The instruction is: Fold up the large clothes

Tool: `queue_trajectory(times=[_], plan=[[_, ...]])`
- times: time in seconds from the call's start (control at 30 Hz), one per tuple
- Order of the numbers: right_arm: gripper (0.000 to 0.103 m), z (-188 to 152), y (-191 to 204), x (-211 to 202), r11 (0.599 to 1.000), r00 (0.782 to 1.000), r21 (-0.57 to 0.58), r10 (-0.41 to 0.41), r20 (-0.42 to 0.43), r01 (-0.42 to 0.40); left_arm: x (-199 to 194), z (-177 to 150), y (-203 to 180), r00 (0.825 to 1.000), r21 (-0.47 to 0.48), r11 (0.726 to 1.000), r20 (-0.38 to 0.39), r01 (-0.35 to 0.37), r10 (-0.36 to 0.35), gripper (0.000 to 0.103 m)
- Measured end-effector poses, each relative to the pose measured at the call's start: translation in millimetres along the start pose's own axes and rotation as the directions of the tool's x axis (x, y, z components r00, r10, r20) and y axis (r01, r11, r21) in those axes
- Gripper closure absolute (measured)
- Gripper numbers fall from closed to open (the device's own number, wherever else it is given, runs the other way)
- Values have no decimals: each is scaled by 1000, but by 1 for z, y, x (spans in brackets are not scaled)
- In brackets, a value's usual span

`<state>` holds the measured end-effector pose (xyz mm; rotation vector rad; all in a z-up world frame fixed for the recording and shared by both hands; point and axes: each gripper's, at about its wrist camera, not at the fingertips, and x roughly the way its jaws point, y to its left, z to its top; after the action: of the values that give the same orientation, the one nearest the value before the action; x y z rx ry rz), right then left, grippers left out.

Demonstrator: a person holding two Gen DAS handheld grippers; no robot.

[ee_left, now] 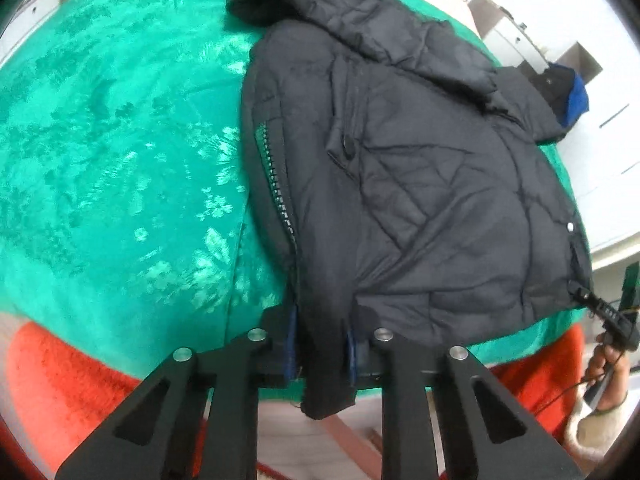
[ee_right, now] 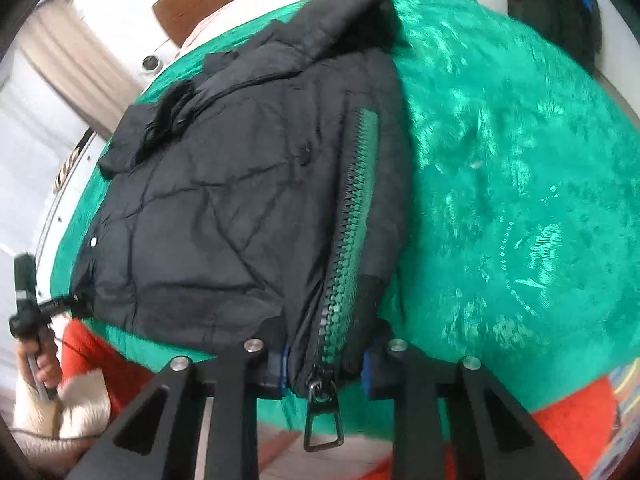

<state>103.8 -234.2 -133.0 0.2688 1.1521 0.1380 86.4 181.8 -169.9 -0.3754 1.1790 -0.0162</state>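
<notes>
In the left wrist view, a black padded jacket (ee_left: pixel 408 168) is seen spread on a green patterned blanket (ee_left: pixel 120 140), its hood toward the far side and its hem toward the camera. The left gripper (ee_left: pixel 320 350) is placed at the near hem, just beside the zip edge, and a narrow fold of dark fabric is pinched between its blue-padded fingers (ee_left: pixel 291 344); the jaws are closed part-way onto that fold, and a flap of it hangs down below them. The zip (ee_left: pixel 276 184) is seen only as a thin line along the jacket's left edge. At the far right edge of this view, a hand (ee_left: pixel 604 376) is shown gripping the handle of the other tool. An orange cover (ee_left: pixel 60 376) is visible under the blanket's near edge.

In the right wrist view, the same jacket (ee_right: pixel 224 208) is shown lying left of centre on the blanket (ee_right: pixel 520 168). The right gripper (ee_right: pixel 325 354) is closed around the bottom end of the zip (ee_right: pixel 352 216), the bunched hem being held between its fingers (ee_right: pixel 366 368). Here the green zip teeth are seen broadly, and a metal zip pull (ee_right: pixel 322 416) dangles below the jaws, a detail hidden from the left camera. A hand (ee_right: pixel 40 356) on a tool handle appears at the lower left.
</notes>
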Motion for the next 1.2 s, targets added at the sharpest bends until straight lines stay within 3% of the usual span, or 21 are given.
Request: queue_trajectory(times=[0.17,0.33,0.4,0.43,0.53,0.6,0.63,0.67,0.73,0.8,0.83,0.87,0.93,0.97,1.03,1.07,1.1,1.13,1.17,1.2], plan=[[79,-26,-1,-17,1000,1000,20,5,-30,-5,-9,-27,-2,999,49,998,-39,-36,38,86],[79,-48,-18,7,993,998,120,10,-64,-2,11,-30,2,994,53,996,-77,-77,81,83],[75,-46,-17,9,993,998,121,-4,-56,11,9,-25,0,991,61,993,-87,-99,104,71],[69,-47,-18,8,992,999,122,-7,-50,13,5,-21,-1,989,71,991,-86,-114,120,69],[30,-46,-23,-5,988,1000,153,-13,-21,16,-24,-9,-11,975,118,969,-15,-216,220,48],[26,-48,-27,-20,983,998,173,-62,17,58,-52,2,-25,954,171,939,89,-297,286,34],[26,-48,-25,-29,981,992,156,-123,39,115,-69,13,-41,935,219,913,173,-343,310,31],[26,-47,-23,-33,980,987,138,-152,59,143,-77,21,-52,926,245,901,214,-358,310,25],[26,-46,-10,-46,977,970,82,-206,131,196,-88,41,-89,913,344,866,320,-362,254,13],[26,-46,2,-49,978,963,49,-206,175,201,-82,57,-123,909,450,822,376,-349,180,6],[26,-44,10,-48,981,962,34,-196,190,193,-72,65,-137,910,516,785,391,-344,142,5],[26,-44,17,-46,983,963,22,-182,197,181,-51,76,-160,915,594,730,389,-338,108,3],[26,-46,29,-42,990,971,6,-138,196,139,-7,88,-190,929,673,663,355,-329,101,3],[26,-49,35,-40,992,973,-4,-122,194,125,15,93,-200,928,689,637,350,-346,125,3],[26,-62,43,-42,992,973,-38,-110,201,120,62,113,-213,904,688,593,377,-418,201,3],[26,-67,48,-43,990,973,-60,-112,204,126,75,122,-215,893,678,586,390,-444,225,9],[26,-71,52,-45,987,970,-83,-118,211,138,85,130,-211,891,670,593,391,-447,231,36],[26,-75,54,-49,985,968,-96,-118,223,142,87,140,-205,912,663,632,350,-401,212,54],[26,-79,54,-52,985,966,-98,-117,231,142,84,146,-197,917,628,675,337,-387,213,89],[26,-82,54,-57,985,962,-96,-117,248,144,74,155,-187,927,588,727,324,-354,190,90]])
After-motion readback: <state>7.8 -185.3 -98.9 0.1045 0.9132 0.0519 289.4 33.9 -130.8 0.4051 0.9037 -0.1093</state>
